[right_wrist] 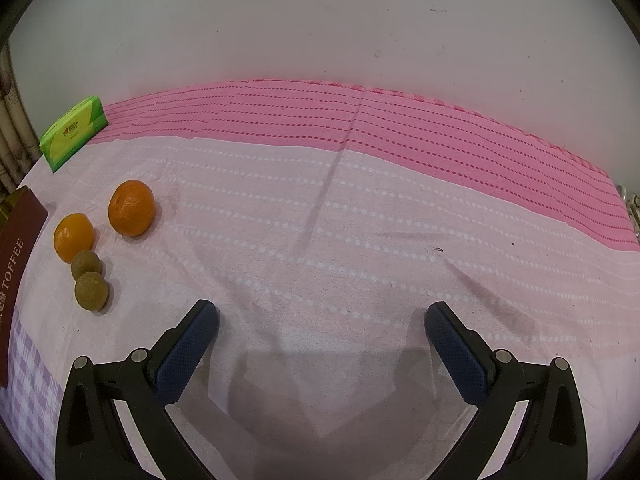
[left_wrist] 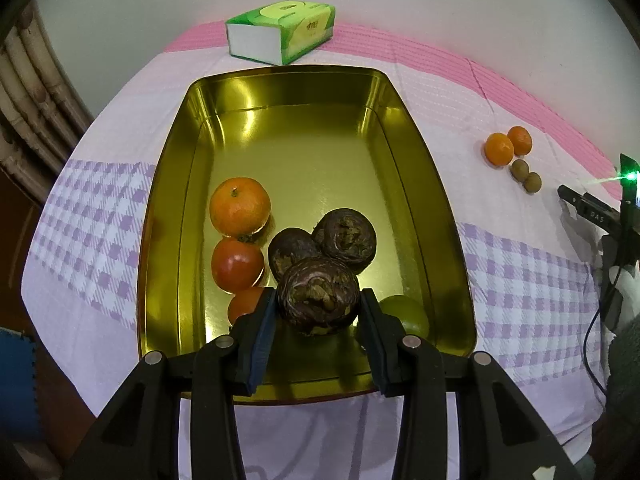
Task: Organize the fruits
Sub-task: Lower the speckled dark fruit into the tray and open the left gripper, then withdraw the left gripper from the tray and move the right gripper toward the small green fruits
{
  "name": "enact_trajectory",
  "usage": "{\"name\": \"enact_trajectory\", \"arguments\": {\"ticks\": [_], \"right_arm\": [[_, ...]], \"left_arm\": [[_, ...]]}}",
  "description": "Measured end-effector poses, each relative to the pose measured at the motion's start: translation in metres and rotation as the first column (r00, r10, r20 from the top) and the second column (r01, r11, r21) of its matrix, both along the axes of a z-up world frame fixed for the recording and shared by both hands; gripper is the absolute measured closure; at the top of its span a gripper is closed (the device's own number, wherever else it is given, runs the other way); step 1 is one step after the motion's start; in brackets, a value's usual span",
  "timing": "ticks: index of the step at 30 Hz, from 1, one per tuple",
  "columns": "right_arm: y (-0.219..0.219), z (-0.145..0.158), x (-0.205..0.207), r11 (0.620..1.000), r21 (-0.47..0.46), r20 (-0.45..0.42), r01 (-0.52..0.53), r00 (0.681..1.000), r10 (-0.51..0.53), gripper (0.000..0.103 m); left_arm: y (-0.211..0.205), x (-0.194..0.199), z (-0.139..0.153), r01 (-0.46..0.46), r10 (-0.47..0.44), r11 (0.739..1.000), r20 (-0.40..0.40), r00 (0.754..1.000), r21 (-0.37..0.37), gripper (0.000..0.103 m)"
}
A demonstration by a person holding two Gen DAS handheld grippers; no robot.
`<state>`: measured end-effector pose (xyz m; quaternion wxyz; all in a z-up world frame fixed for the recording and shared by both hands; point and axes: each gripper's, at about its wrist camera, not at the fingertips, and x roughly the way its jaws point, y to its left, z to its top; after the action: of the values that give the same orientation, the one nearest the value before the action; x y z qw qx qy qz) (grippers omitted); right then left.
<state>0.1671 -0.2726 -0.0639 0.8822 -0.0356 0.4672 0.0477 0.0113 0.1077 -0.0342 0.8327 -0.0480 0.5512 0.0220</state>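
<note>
My left gripper [left_wrist: 320, 300] pinches a dark brown fruit [left_wrist: 318, 294] over the near end of the gold tin [left_wrist: 440, 208], two like it touching at twelve o'clock, while my right gripper [right_wrist: 320, 314] hangs spread above bare cloth [right_wrist: 340, 220].

Each gripper is a black plastic linkage frame with triangular cut-outs in the outer arms. Round silver pivot pins mark the joints, two per side. The left gripper [left_wrist: 320, 300] carries dark blue pads on its fingers [left_wrist: 262, 332]. The right gripper [right_wrist: 322, 312] has identical fingers; their pads [right_wrist: 186, 350] are dark blue with a fine dimpled texture and rounded tips.
</note>
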Motion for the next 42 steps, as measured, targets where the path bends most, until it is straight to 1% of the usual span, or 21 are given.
{"name": "enact_trajectory", "arguments": {"ticks": [6, 13, 15, 17, 19, 23, 35, 42], "right_arm": [[0.0, 0.0, 0.0, 1.0, 0.0, 0.0, 0.0, 1.0, 0.0, 0.0], [0.0, 0.0, 0.0, 1.0, 0.0, 0.0, 0.0, 1.0, 0.0, 0.0], [0.0, 0.0, 0.0, 1.0, 0.001, 0.0, 0.0, 1.0, 0.0, 0.0], [0.0, 0.0, 0.0, 1.0, 0.001, 0.0, 0.0, 1.0, 0.0, 0.0], [0.0, 0.0, 0.0, 1.0, 0.001, 0.0, 0.0, 1.0, 0.0, 0.0], [0.0, 0.0, 0.0, 1.0, 0.001, -0.001, 0.001, 1.0, -0.001, 0.0], [-0.001, 0.0, 0.001, 1.0, 0.001, -0.001, -0.001, 1.0, 0.001, 0.0], [-0.001, 0.0, 0.001, 1.0, 0.002, -0.001, -0.002, 1.0, 0.002, 0.0]], "left_arm": [[-0.006, 0.006, -0.002, 0.012, -0.013, 0.999, 0.004, 1.0, 0.03, 0.066], [-0.012, 0.016, -0.008, 0.028, -0.028, 0.999, 0.001, 1.0, 0.044, 0.066], [-0.013, 0.02, -0.012, 0.03, -0.029, 0.998, -0.011, 1.0, 0.049, 0.066], [-0.013, 0.022, -0.017, 0.021, -0.019, 0.999, -0.027, 0.999, 0.044, 0.066], [-0.01, 0.023, -0.019, 0.009, -0.008, 0.999, -0.025, 1.0, 0.031, 0.066], [-0.004, 0.025, -0.023, 0.004, -0.003, 0.999, -0.028, 1.0, 0.033, 0.066], [0.002, 0.024, -0.025, -0.001, 0.002, 1.0, -0.028, 1.0, 0.025, 0.065], [0.0, 0.022, -0.022, -0.008, 0.008, 1.0, -0.023, 1.0, 0.027, 0.064]]}}
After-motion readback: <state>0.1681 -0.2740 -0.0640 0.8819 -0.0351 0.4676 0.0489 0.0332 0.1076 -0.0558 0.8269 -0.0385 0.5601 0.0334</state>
